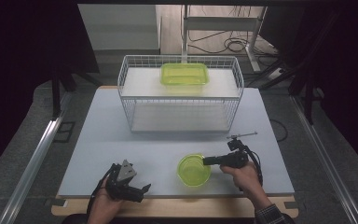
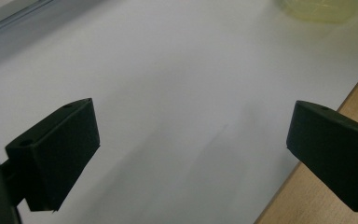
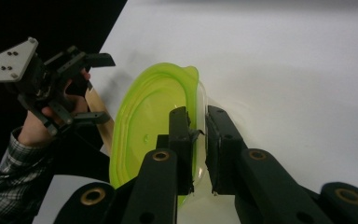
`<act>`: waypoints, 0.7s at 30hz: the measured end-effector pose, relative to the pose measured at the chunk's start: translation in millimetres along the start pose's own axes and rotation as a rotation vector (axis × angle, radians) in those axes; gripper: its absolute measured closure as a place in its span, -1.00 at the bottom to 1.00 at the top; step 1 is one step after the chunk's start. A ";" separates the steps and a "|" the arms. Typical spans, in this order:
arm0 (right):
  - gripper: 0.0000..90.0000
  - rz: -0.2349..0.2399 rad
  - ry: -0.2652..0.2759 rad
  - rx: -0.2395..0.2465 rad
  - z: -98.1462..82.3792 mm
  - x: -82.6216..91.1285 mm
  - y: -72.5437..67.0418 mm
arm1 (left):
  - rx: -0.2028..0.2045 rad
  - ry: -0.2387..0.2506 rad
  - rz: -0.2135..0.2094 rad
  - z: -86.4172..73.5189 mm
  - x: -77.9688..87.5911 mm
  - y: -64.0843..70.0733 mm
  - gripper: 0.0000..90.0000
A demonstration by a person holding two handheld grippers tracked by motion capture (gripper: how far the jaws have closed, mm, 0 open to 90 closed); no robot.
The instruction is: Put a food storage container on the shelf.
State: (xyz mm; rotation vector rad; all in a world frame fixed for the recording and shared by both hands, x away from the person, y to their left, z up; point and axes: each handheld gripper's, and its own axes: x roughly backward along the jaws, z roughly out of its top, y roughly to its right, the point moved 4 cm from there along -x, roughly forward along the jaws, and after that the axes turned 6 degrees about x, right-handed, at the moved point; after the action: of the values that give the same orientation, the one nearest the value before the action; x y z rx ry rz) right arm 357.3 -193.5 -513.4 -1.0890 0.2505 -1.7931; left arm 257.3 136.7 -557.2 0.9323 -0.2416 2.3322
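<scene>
Round translucent lime-green plastic bowl (image 3: 144, 126): rim pinched by right tongs (image 3: 198, 140), ready for lifting; left tongs (image 2: 191, 144) gape empty above white tabletop (image 2: 177, 70).

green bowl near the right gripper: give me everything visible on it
The green bowl is round, translucent lime plastic with a small pouring lip, apparently empty. It sits upright on the white table near the front edge. The right gripper is closed on its rim, one jaw inside and one outside. Nothing else touches it.
</scene>
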 end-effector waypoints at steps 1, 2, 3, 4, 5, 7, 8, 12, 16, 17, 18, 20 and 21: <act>0.80 -0.007 0.005 0.002 0.9 1.0 0.1 | 0.000 0.000 0.000 0.0 0.1 0.0 -0.95; 0.80 -0.012 0.011 0.005 1.6 1.9 0.3 | -0.002 0.000 0.001 0.0 0.2 0.1 -0.95; 0.80 -0.012 0.014 0.000 2.3 2.9 0.2 | -0.002 0.001 0.001 0.1 0.2 0.2 -0.95; 0.80 -0.008 0.021 0.001 3.0 3.7 0.4 | -0.002 0.000 0.002 0.1 0.2 0.1 -0.95; 0.80 0.001 0.024 -0.007 3.4 4.5 0.1 | -0.002 0.000 0.002 0.1 0.2 0.2 -0.95; 0.80 0.010 0.036 -0.013 4.4 6.3 -0.3 | -0.003 0.000 0.003 0.0 0.2 0.2 -0.95; 0.80 0.008 0.037 -0.014 4.8 7.1 -0.5 | -0.003 0.000 0.003 0.1 0.2 0.2 -0.95; 0.80 0.022 0.061 -0.023 7.2 11.3 -0.7 | -0.003 -0.001 0.003 0.0 0.1 0.2 -0.95; 0.80 0.024 0.079 -0.026 10.4 16.5 -1.3 | -0.005 -0.002 0.003 0.0 0.2 0.3 -0.95; 0.80 0.029 0.085 -0.028 11.3 17.8 -1.5 | -0.004 -0.002 0.003 0.0 0.2 0.2 -0.95; 0.80 0.031 0.089 -0.030 12.2 19.1 -2.1 | -0.004 -0.002 0.004 -0.1 0.2 0.2 -0.95; 0.80 0.027 0.097 -0.025 14.1 21.6 -3.0 | -0.004 -0.002 0.003 -0.1 0.3 0.3 -0.95; 0.80 0.027 0.101 -0.024 15.2 22.6 -3.5 | -0.004 -0.001 0.004 0.0 0.2 0.3 -0.95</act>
State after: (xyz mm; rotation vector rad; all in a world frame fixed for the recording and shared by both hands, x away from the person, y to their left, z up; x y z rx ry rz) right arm 364.1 -205.9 -489.9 -1.0081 0.3462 -1.8278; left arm 256.9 136.6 -557.1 0.9322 -0.2485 2.3337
